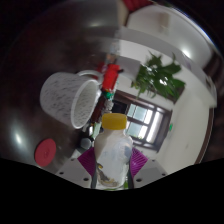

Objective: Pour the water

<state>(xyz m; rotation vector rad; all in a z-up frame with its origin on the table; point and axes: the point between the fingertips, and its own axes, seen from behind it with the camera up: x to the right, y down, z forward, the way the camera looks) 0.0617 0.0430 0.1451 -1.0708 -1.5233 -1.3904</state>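
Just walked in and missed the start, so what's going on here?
A hand-held gripper is shut on a clear bottle with a yellow cap, held tilted. A white cup sits just beyond it. A plant and a pink lid are nearby. No water is visibly flowing.

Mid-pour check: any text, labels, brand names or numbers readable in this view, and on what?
No text can be read.
Bottle with yellow cap, held between the gripper fingers: no legible label.
White cup: faint dotted pattern only, no words.
Red object beside the fingers: no marking visible.
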